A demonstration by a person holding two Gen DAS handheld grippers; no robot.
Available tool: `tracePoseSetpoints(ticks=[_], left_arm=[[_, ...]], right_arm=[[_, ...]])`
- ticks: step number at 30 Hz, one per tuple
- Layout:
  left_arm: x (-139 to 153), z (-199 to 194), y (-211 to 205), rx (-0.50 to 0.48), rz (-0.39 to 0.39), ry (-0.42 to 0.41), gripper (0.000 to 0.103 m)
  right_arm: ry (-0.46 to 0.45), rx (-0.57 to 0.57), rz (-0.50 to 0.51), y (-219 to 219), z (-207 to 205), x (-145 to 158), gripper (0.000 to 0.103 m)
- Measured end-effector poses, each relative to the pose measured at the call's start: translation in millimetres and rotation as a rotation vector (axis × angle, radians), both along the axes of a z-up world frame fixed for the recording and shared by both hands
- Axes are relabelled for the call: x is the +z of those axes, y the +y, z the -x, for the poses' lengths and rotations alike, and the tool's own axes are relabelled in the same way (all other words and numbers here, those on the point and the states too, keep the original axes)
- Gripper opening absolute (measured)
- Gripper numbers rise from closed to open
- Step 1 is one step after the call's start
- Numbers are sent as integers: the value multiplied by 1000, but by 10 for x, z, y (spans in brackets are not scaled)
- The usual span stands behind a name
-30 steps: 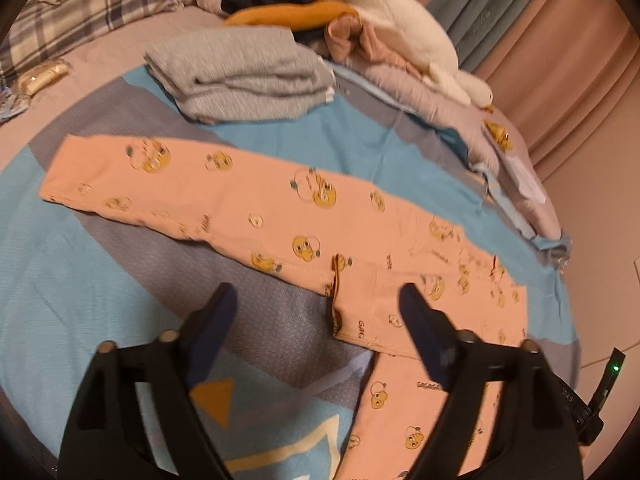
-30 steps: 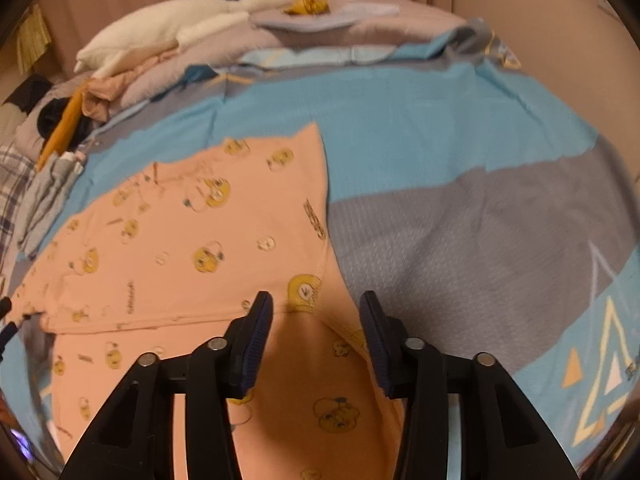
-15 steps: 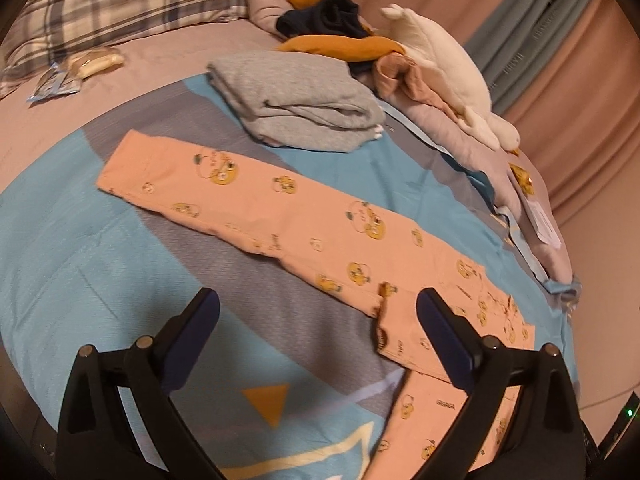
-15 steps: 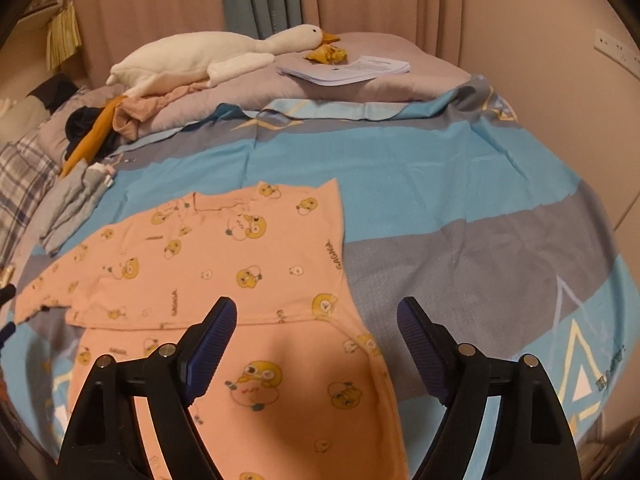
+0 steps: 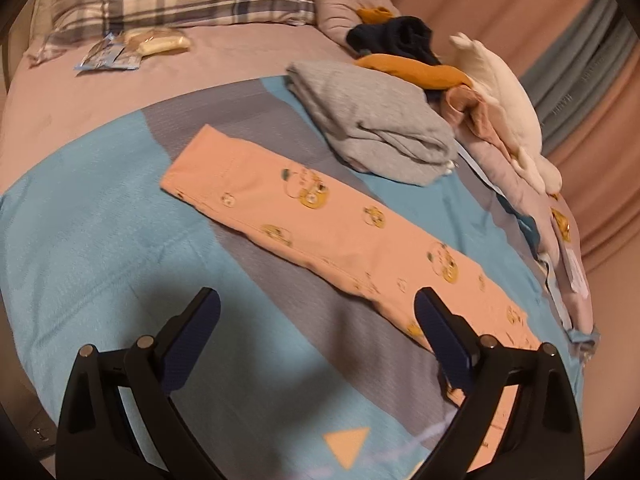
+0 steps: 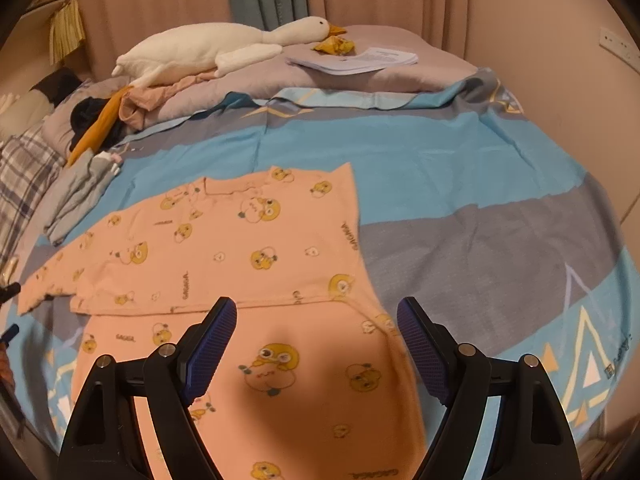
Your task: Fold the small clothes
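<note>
We lose the peach duck-print cotton shirt (image 6: 224, 240) behind the right fingers (image 6: 212, 344) and the lower edge; its sleeve (image 5: 320, 220) passes behind the left fingers (image 5: 440, 332).

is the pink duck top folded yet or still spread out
Partly folded: the pink duck top has one side folded in with a straight edge, while its other sleeve lies stretched out flat.

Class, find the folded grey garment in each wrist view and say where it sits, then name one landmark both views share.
Left wrist: the folded grey garment lies upper centre-right, just beyond the outstretched peach sleeve.
Right wrist: the folded grey garment lies at the left edge, left of the peach duck-print top.
Shared landmark: the white plush goose, beyond the garment in both.
</note>
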State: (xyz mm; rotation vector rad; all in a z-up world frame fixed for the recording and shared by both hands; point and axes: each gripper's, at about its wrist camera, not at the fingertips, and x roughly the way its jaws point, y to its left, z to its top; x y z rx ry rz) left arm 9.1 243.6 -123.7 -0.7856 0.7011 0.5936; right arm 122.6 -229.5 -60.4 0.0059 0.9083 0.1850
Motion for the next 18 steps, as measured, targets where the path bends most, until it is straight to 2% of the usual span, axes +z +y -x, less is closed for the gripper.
tracePoseSetpoints(ticks=[3, 9, 13, 18], left_arm=[[-91, 34, 150, 42, 41, -13, 91], [-200, 8, 332, 91, 56, -7, 80], [-360, -43, 487, 94, 129, -63, 79], [-375, -84, 559, 119, 112, -109, 71]], right_arm=[[1, 7, 1, 35, -2, -3, 82], [3, 5, 2, 52, -10, -1, 82], [5, 6, 5, 62, -25, -9, 82], [14, 17, 20, 162, -69, -27, 82]])
